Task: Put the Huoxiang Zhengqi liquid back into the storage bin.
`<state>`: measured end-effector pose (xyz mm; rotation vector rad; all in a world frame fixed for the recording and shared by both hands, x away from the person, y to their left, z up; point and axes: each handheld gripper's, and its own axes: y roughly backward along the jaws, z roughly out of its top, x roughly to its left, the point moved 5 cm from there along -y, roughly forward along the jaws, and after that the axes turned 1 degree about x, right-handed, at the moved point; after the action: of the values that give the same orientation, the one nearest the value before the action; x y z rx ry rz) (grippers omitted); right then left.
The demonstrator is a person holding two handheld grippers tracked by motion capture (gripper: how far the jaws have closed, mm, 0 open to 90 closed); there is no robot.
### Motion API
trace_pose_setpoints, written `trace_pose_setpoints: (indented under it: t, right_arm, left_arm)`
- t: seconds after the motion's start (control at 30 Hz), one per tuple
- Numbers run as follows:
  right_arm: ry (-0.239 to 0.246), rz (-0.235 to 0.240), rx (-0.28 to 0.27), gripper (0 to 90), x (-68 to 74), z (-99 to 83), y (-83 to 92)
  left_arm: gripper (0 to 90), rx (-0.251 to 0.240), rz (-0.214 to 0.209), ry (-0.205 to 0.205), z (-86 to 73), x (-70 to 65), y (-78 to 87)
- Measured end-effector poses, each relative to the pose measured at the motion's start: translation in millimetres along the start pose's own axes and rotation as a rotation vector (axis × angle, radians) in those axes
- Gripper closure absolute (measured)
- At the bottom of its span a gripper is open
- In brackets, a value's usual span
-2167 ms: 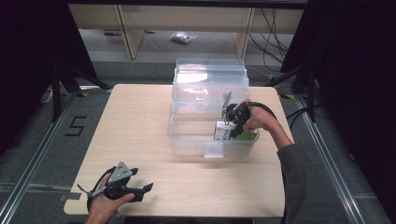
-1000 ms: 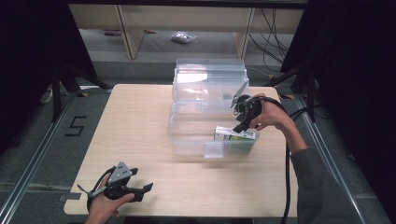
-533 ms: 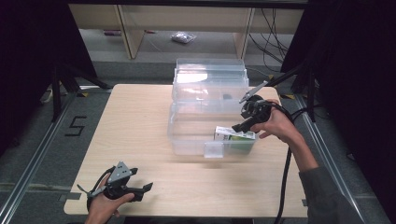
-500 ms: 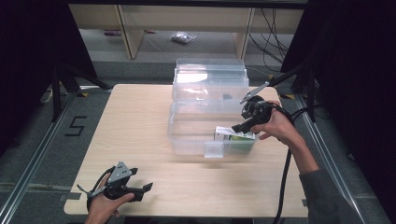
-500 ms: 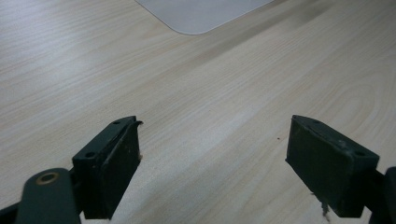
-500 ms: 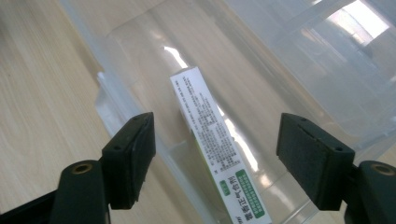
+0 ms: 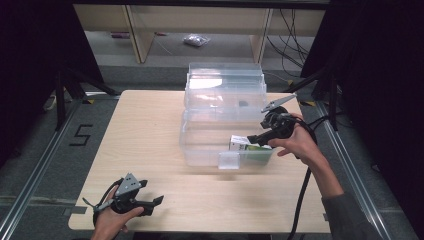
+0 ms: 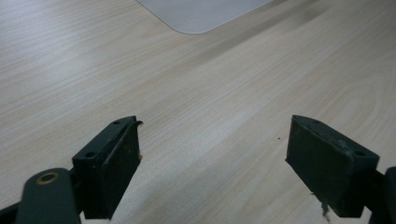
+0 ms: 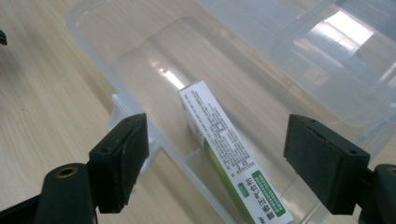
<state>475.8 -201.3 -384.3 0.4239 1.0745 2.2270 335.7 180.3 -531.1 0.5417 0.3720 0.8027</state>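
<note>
The right gripper [image 7: 260,136] has been drawn back from the clear plastic bin [image 7: 200,145] toward the table's right edge, its jaws having just been opening with nothing between them, and the white-and-green carton [image 7: 248,145] is left lying in the bin.

The pale wood-grain table [image 7: 150,125] is seen with rounded corners; the bin is transparent, glossy and box-shaped, with a second clear tier [image 7: 225,82] raised behind it. The carton, a slim printed box, lies flat at the bin's near right corner, its far end cut off in the right gripper view [image 9: 233,158]. The left gripper [image 7: 150,204] is rested at the near left edge, jaws held wide apart and empty; a small dark object [image 7: 242,103] in the rear tier cannot be made out.
</note>
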Motion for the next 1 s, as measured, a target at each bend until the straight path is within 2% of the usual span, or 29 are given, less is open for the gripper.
trace_pose_setpoints:
  t: [0.03, 0.07, 0.1, 0.13, 0.17, 0.2, 0.27, 0.3, 0.33, 0.4, 0.43, 0.5, 0.53, 0.57, 0.67, 0.7, 0.73, 0.77, 0.83, 0.87, 0.9, 0.93, 0.97, 1.0]
  right_arm:
    - [-0.041, -0.004, -0.001, 22.6, 2.6, -1.0, 0.4]
    - [-0.022, -0.008, -0.013, 22.1, 1.7, -1.6, -1.3]
    - [-0.037, -0.004, -0.016, 21.8, 2.9, -1.7, -1.7]
    - [-0.014, -0.014, -0.017, 21.8, 2.5, -2.5, -1.2]
    - [-0.037, -0.007, -0.027, 21.8, 5.2, -2.4, -1.6]
    - [-0.039, 0.008, -0.020, 22.2, 7.1, -3.0, -0.7]
    - [-0.011, 0.009, -0.027, 22.4, 8.9, -3.8, -1.1]
    - [-0.026, 0.005, -0.035, 22.0, 11.3, -3.7, -1.5]
    - [-0.019, 0.010, -0.027, 22.2, 14.0, -5.2, -0.6]
    - [-0.005, 0.007, -0.043, 21.9, 13.9, -5.2, -1.4]
    - [-0.014, 0.017, -0.033, 21.8, 15.5, -5.9, 0.1]
    - [-0.010, 0.020, -0.047, 21.7, 17.5, -7.5, -0.2]
    - [-0.028, 0.014, -0.036, 21.7, 19.1, -8.8, 1.2]
    - [-0.007, 0.011, -0.042, 22.0, 19.4, -11.4, 1.3]
    - [-0.021, 0.007, -0.041, 22.0, 22.0, -13.8, 2.0]
    - [-0.010, 0.019, -0.044, 21.9, 23.9, -16.0, 1.0]
    - [-0.029, 0.024, -0.044, 21.8, 26.4, -17.0, 0.9]
    - [-0.010, 0.019, -0.043, 21.7, 25.8, -17.8, 0.8]
    - [-0.023, 0.013, -0.047, 21.7, 27.5, -18.5, 0.9]
    - [-0.008, 0.018, -0.045, 21.6, 28.0, -19.7, 0.6]
    - [-0.018, 0.022, -0.045, 21.5, 29.6, -20.8, 0.4]
    - [-0.024, 0.023, -0.041, 21.7, 30.8, -22.0, 0.9]
    - [-0.036, 0.021, -0.068, 21.7, 32.1, -22.5, -0.3]
    - [-0.041, 0.035, -0.046, 21.7, 33.1, -24.1, 2.4]
  left_arm:
    - [16.8, 0.000, 0.000, 0.000, 0.0, -0.1, 0.0]
    - [16.8, 0.002, 0.000, -0.002, -0.1, 0.0, 0.1]
    - [16.7, 0.001, 0.000, -0.002, -0.1, 0.0, 0.0]
    - [16.8, 0.003, 0.000, -0.003, -0.1, 0.0, 0.1]
    - [16.7, 0.004, 0.001, -0.005, -0.1, 0.0, 0.4]
    - [16.8, 0.003, 0.001, -0.004, 0.1, -0.1, 0.5]
    - [16.8, 0.001, -0.004, -0.003, 0.2, -0.8, -0.1]
    - [16.8, 0.021, 0.005, -0.027, -0.7, 1.4, 0.7]
    - [16.8, 0.002, -0.007, -0.006, -0.2, -0.7, -0.7]
    - [16.8, 0.007, -0.004, -0.011, -0.4, 0.0, -0.5]
    - [16.8, 0.001, -0.005, -0.003, -0.1, -0.5, -0.9]
    - [16.8, 0.007, -0.002, -0.010, -0.3, 0.2, -0.5]
    - [16.8, 0.007, -0.001, -0.010, -0.2, 0.2, -0.4]
    - [16.8, 0.007, -0.002, -0.011, -0.3, 0.0, -0.5]
    - [16.8, 0.003, -0.003, -0.006, -0.2, -0.2, -0.7]
    - [16.8, 0.007, -0.002, -0.010, -0.4, 0.2, -0.5]
    - [16.8, 0.007, -0.002, -0.011, -0.4, 0.2, -0.5]
    - [16.8, 0.014, -0.001, -0.018, -0.6, 0.8, 0.0]
    - [16.8, 0.008, 0.001, -0.011, -0.4, 0.0, -0.5]
    - [16.8, 0.016, 0.007, -0.009, -0.6, -0.1, -0.2]
    - [16.7, 0.003, -0.002, -0.006, -0.5, -0.2, -1.6]
    - [16.8, 0.020, 0.008, -0.005, -0.8, -0.3, -0.5]
    - [16.8, 0.019, 0.008, -0.006, -0.7, -0.1, -0.6]
    - [16.8, 0.020, 0.008, -0.008, -0.6, 0.1, -0.4]
